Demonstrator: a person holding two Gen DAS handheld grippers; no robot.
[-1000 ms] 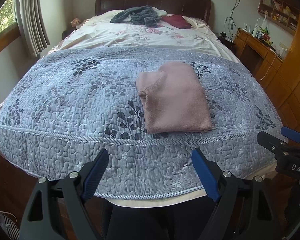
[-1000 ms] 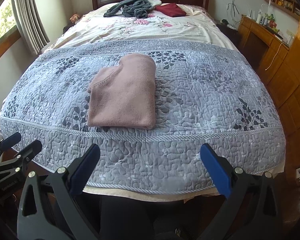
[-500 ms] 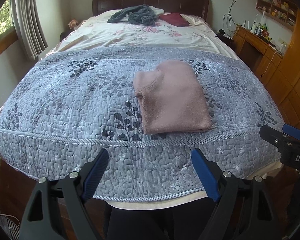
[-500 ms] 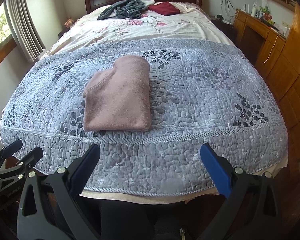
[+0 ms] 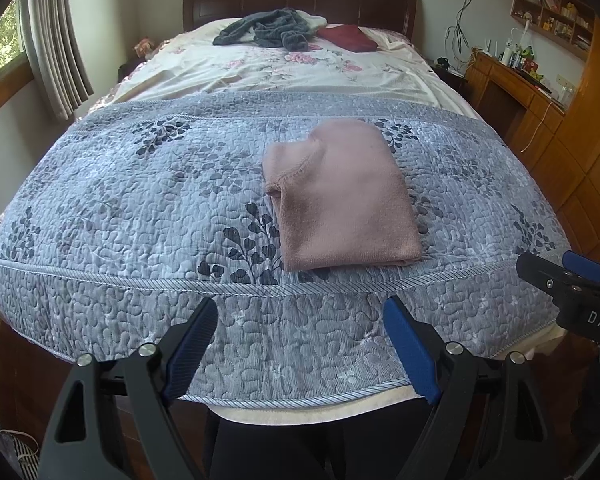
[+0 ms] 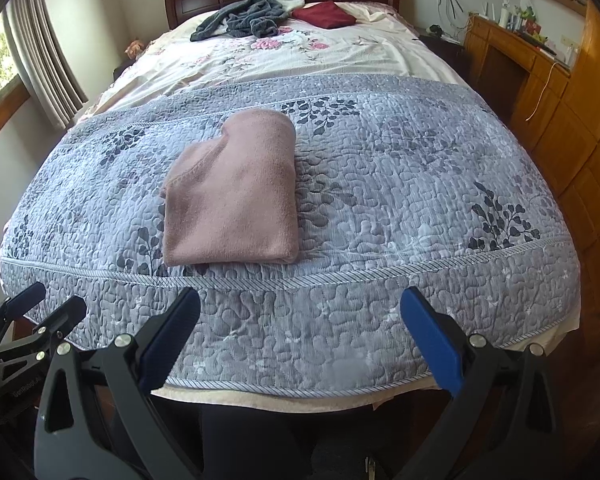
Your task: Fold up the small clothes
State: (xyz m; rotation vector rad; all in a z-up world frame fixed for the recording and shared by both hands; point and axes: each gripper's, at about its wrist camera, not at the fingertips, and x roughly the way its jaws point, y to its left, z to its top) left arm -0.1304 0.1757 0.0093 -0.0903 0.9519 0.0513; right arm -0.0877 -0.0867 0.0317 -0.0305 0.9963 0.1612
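Left gripper (image 5: 300, 344) and right gripper (image 6: 302, 330) both hang spread and empty at the bottom of frame; the pink garment (image 5: 342, 200) lies folded mid-frame on the quilt (image 5: 140, 200), while a grey garment (image 5: 268, 32) at top looks unfolded

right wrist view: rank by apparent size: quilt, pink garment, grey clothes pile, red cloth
1. Quilt
2. Pink garment, folded
3. Grey clothes pile
4. Red cloth
The last two lie far back by the headboard, so they may look smaller than they are.
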